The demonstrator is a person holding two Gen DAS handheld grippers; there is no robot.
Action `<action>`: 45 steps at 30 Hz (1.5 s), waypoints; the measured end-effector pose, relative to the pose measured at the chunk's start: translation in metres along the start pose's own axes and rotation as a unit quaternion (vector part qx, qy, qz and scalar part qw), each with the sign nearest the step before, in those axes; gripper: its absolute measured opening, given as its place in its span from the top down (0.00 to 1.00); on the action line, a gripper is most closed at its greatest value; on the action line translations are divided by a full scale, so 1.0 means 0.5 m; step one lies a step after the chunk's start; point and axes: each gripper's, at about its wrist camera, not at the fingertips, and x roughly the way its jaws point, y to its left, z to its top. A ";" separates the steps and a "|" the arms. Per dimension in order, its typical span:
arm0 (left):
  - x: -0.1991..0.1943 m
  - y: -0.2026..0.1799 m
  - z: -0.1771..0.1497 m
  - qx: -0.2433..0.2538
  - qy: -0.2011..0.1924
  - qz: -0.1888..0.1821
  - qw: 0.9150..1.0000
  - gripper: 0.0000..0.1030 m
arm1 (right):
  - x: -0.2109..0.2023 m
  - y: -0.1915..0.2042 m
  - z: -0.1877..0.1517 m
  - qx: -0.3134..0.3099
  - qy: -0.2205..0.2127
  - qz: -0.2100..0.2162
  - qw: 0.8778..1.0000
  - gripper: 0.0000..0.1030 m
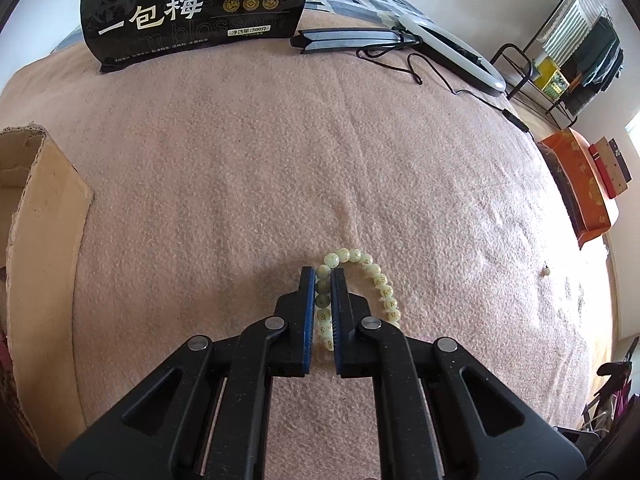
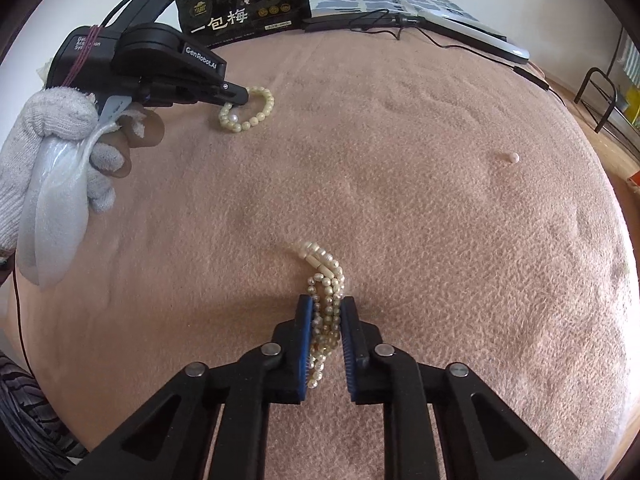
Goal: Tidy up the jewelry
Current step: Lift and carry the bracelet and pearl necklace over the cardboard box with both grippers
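Observation:
In the left wrist view my left gripper (image 1: pixel 323 276) is shut on one side of a pale green bead bracelet (image 1: pixel 374 276) that lies on the pink blanket (image 1: pixel 248 152). The same gripper (image 2: pixel 236 98) and bracelet (image 2: pixel 260 114) show far left in the right wrist view. My right gripper (image 2: pixel 326 304) is shut on a bunched pearl bracelet (image 2: pixel 326 276) of several strands, which rests on the blanket (image 2: pixel 440 220) and sticks out past the fingertips.
A cardboard box (image 1: pixel 36 208) stands at the left edge. A black snack bag (image 1: pixel 192 8), a hair straightener (image 1: pixel 352 38) with its cable and a white ring light (image 1: pixel 460 54) lie at the back. A single loose bead (image 2: pixel 513 157) lies to the right.

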 end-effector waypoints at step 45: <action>-0.261 -0.021 -0.101 0.004 -0.056 -0.059 0.997 0.95 | -0.152 -0.054 0.047 0.051 -0.096 0.037 0.993 0.95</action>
